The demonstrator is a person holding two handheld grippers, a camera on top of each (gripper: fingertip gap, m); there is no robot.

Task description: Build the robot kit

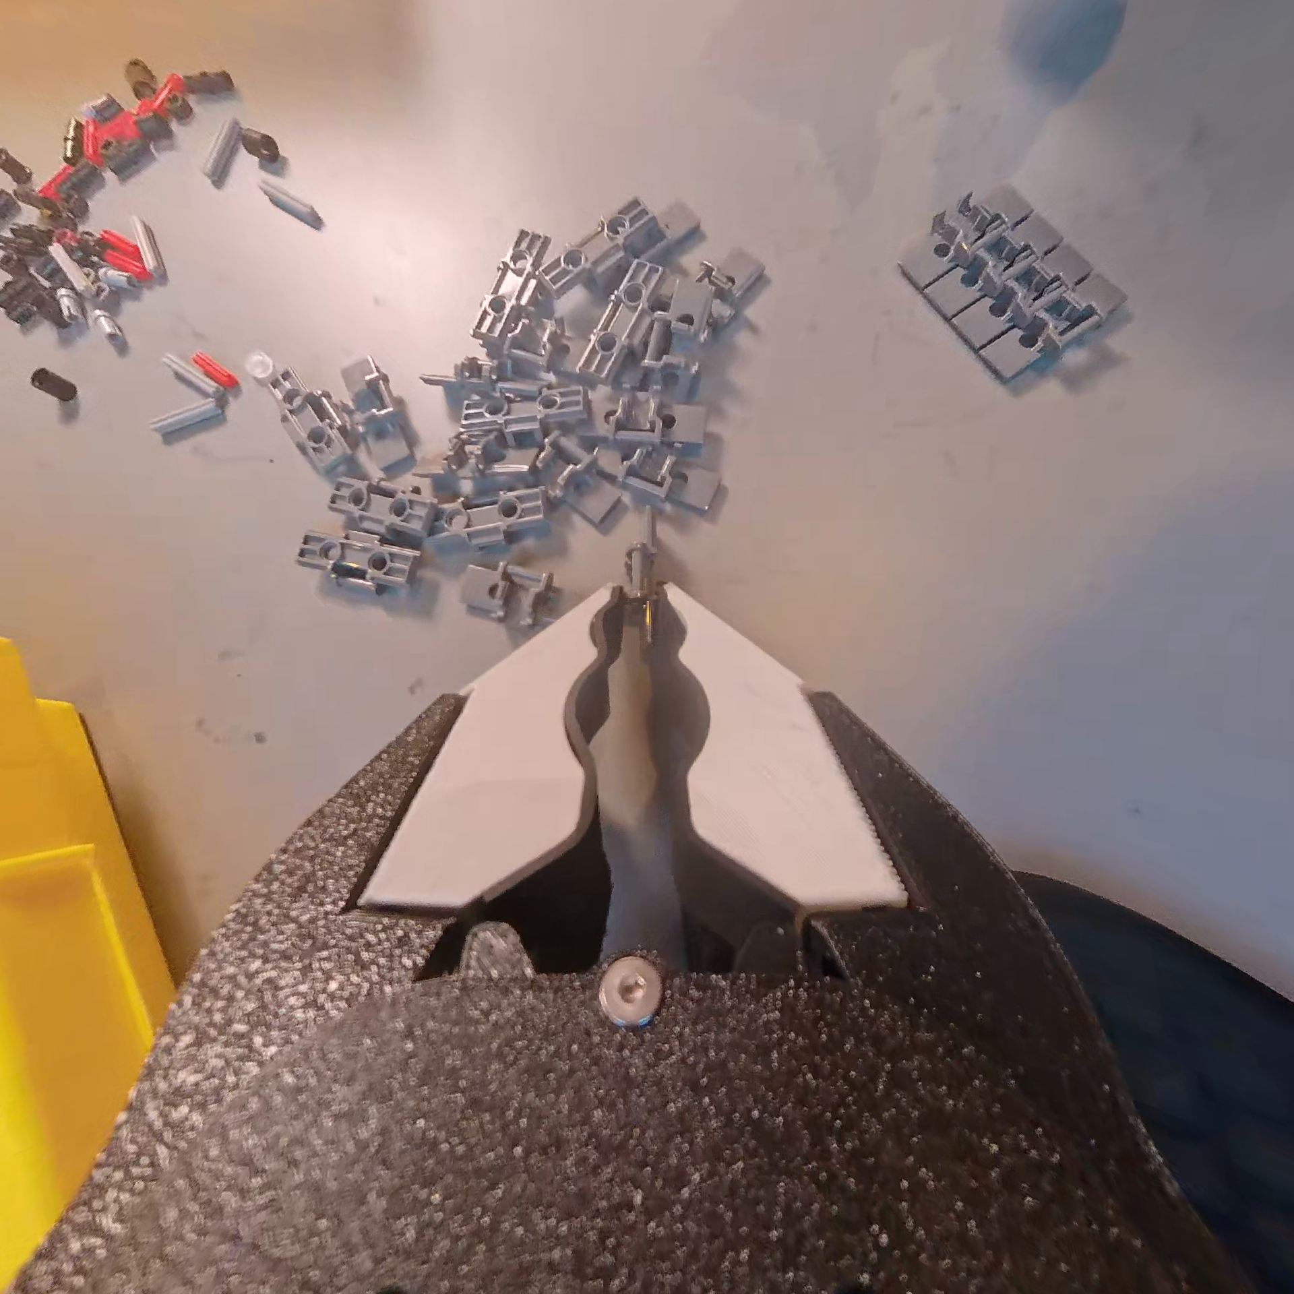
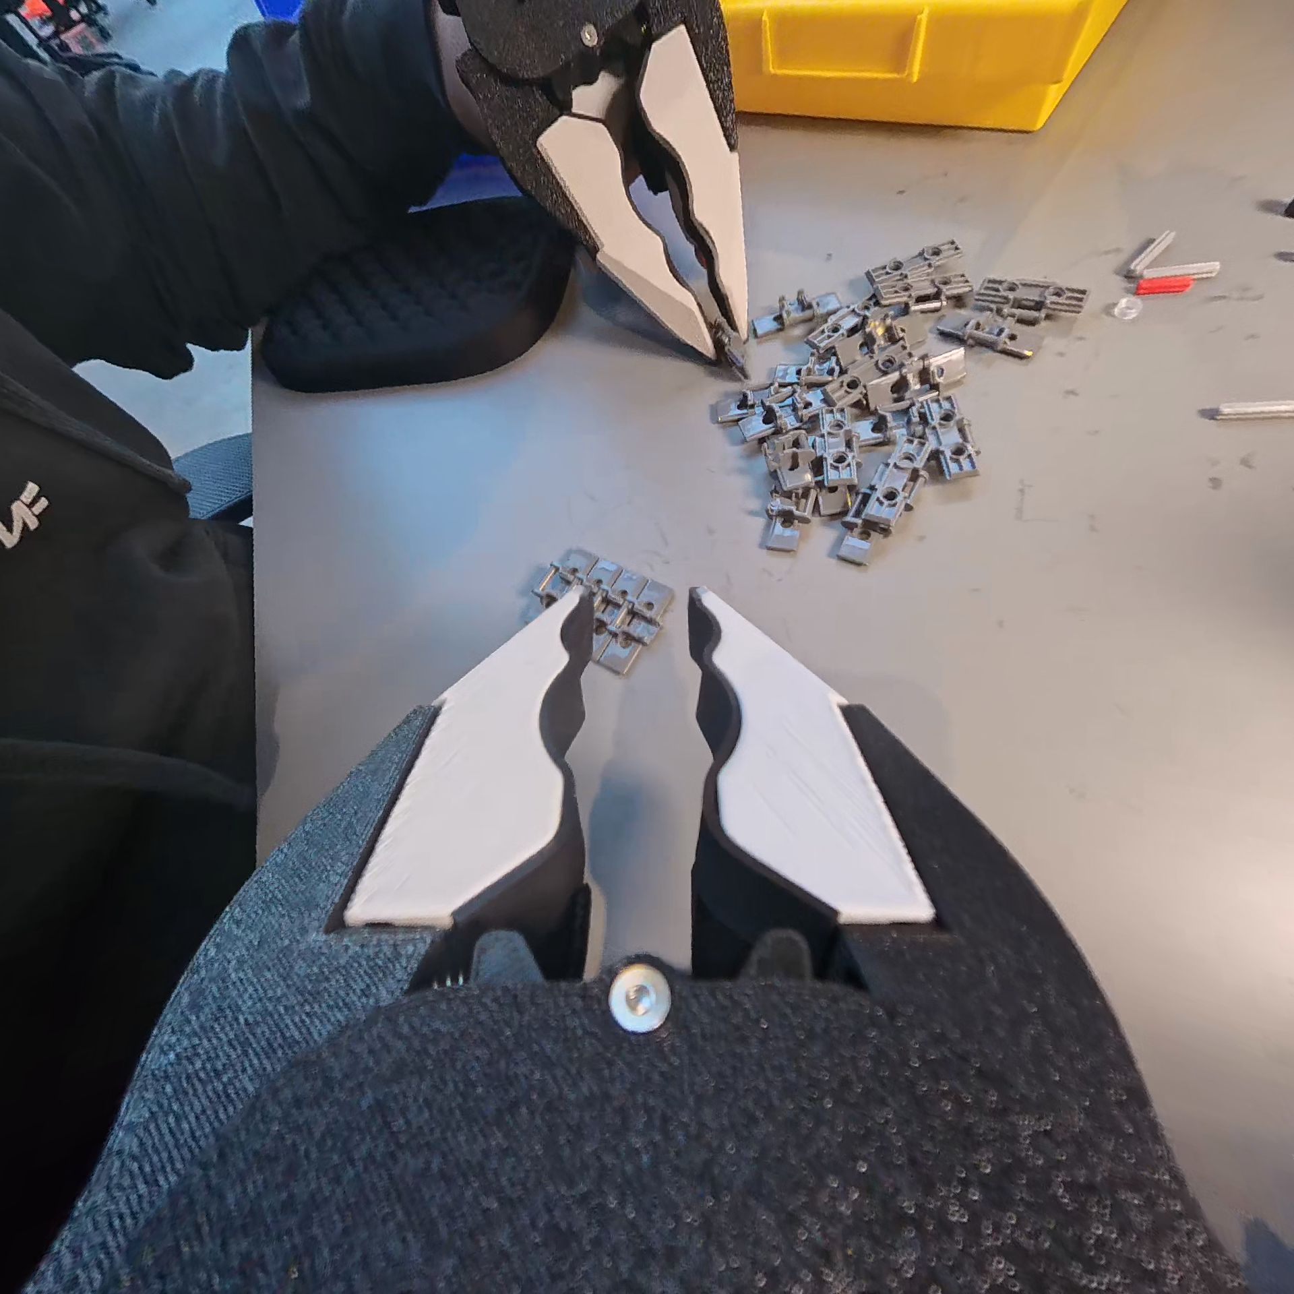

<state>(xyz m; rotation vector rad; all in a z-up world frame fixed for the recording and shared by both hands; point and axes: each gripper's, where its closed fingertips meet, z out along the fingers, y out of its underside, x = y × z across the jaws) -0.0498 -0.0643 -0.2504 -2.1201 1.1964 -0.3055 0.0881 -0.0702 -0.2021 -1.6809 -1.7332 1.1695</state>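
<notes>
L gripper (image 1: 638, 601) pinching grey link (image 1: 641, 560), seemingly at pile (image 1: 532, 392) edge

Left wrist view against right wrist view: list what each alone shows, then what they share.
Only the left wrist view: the heap of red and black pins.

Only the right wrist view: the open right gripper, a black-sleeved arm, a black padded rest.

Both: the left gripper shut on a grey track link, the loose link pile, the joined track strip, a yellow bin.
</notes>
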